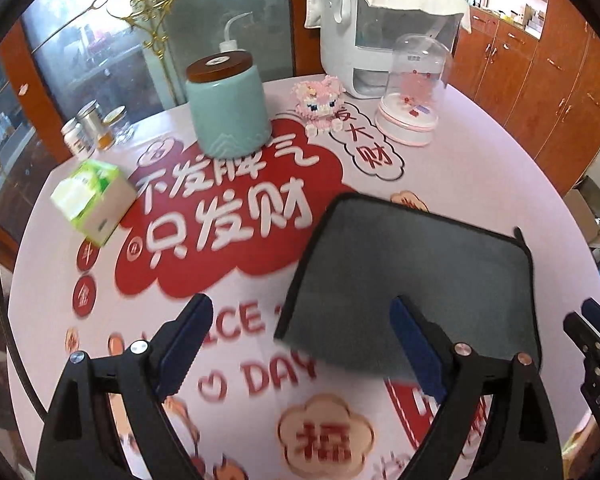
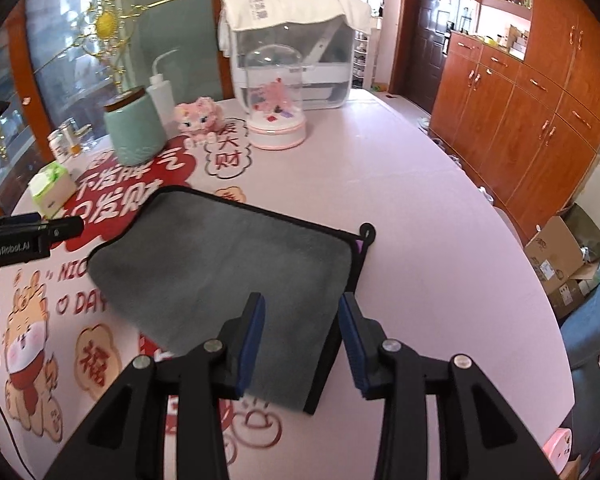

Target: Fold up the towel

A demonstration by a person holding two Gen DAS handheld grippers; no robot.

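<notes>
A grey towel (image 1: 412, 264) with a black hem lies flat on the pink printed table (image 1: 480, 168); it shows in the right wrist view (image 2: 228, 264) too, folded over, with a hanging loop at its far right corner. My left gripper (image 1: 300, 312) is open and empty above the towel's near left edge, its right finger over the cloth. My right gripper (image 2: 302, 308) is open and empty above the towel's near right corner. The left gripper also shows at the left edge of the right wrist view (image 2: 40, 232).
At the back stand a teal jar (image 1: 228, 108), a squeeze bottle (image 1: 230, 38), a pink block toy (image 1: 320, 100), a glass dome (image 1: 412, 92) and a white appliance (image 1: 380, 28) under a cloth. A tissue box (image 1: 94, 196) lies left. Wooden cabinets (image 2: 520, 108) stand on the right.
</notes>
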